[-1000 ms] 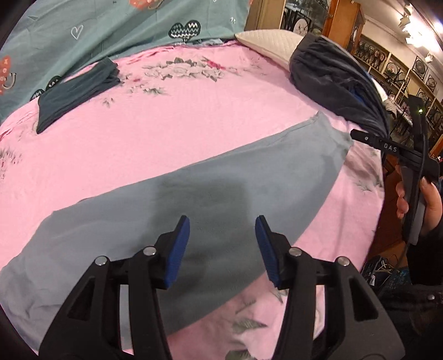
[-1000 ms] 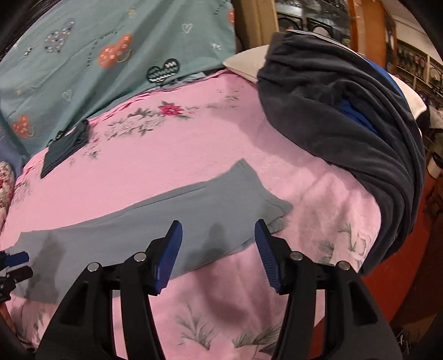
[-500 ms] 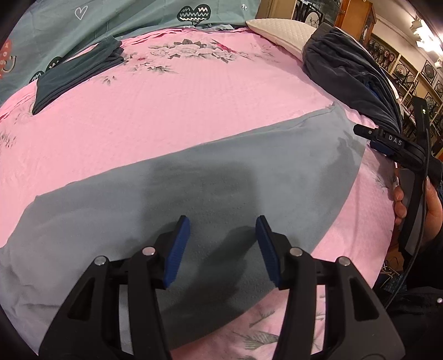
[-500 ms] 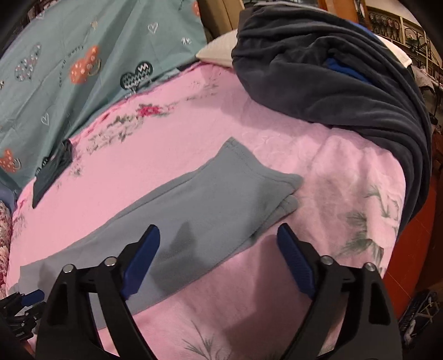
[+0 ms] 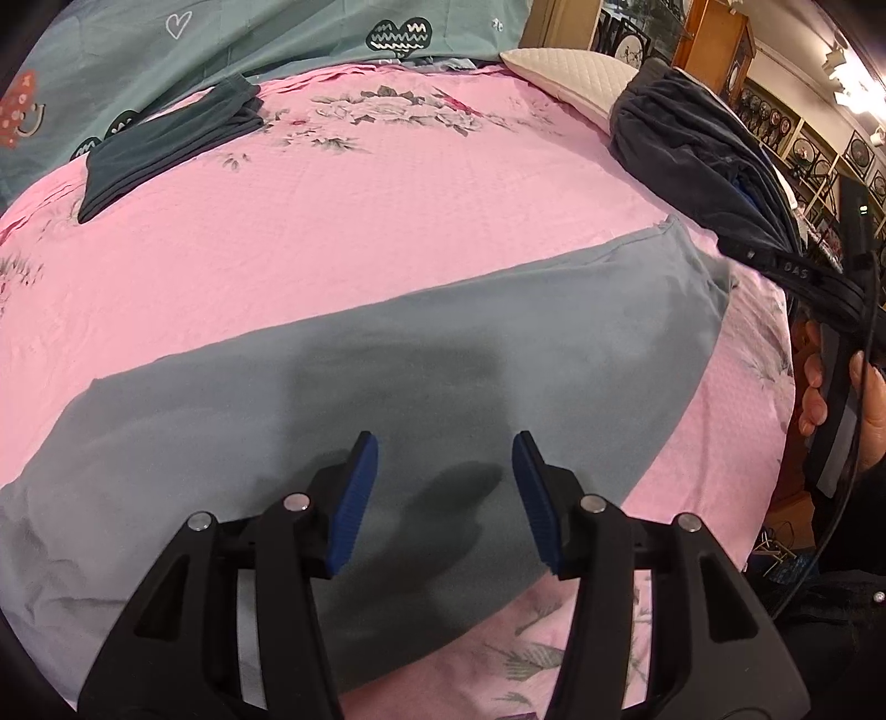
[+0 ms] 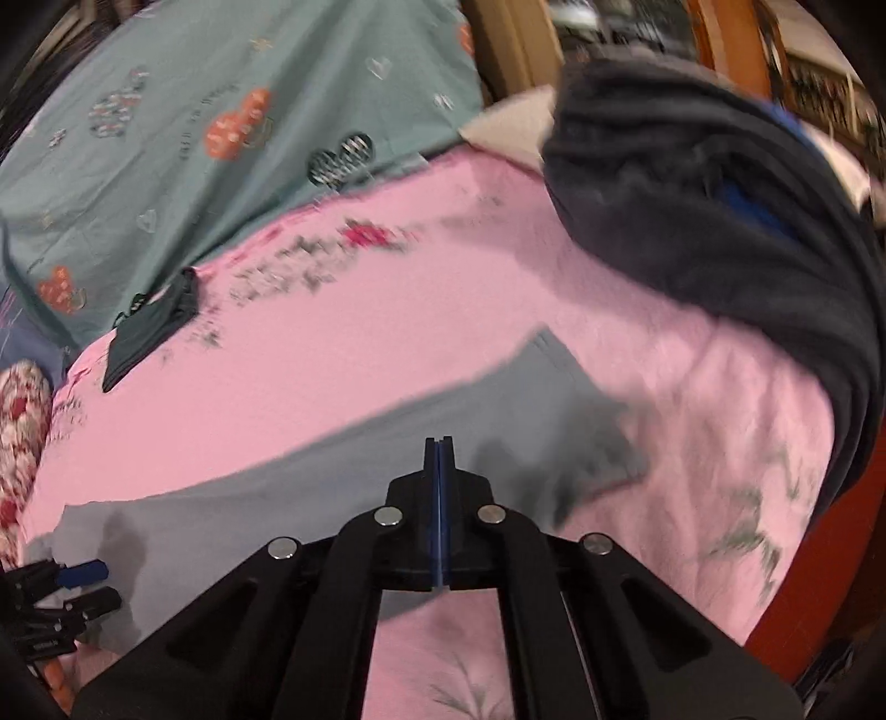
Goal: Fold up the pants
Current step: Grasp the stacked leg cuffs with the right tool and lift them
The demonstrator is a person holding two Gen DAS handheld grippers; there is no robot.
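Note:
Grey pants (image 5: pixel 387 387) lie flat as one long folded strip across the pink floral bedsheet (image 5: pixel 360 210). My left gripper (image 5: pixel 444 487) is open and empty, hovering just above the middle of the pants. My right gripper (image 6: pixel 439 448) is shut with nothing between its blue pads, above the near edge of the pants (image 6: pixel 498 421), close to the leg-end corner. The right gripper also shows at the right edge of the left wrist view (image 5: pixel 786 266), held in a hand. The left gripper appears at the lower left of the right wrist view (image 6: pixel 72 587).
A dark folded garment (image 5: pixel 166 144) lies at the far left of the bed. A dark grey blanket heap (image 5: pixel 692 160) and a cream pillow (image 5: pixel 570 77) sit at the far right. A teal patterned cover (image 5: pixel 221 44) hangs behind. The bed edge drops off at the right.
My right gripper went from wide open to fully shut and shifted over the pants' near edge. My left gripper dropped lower over the pants, still open.

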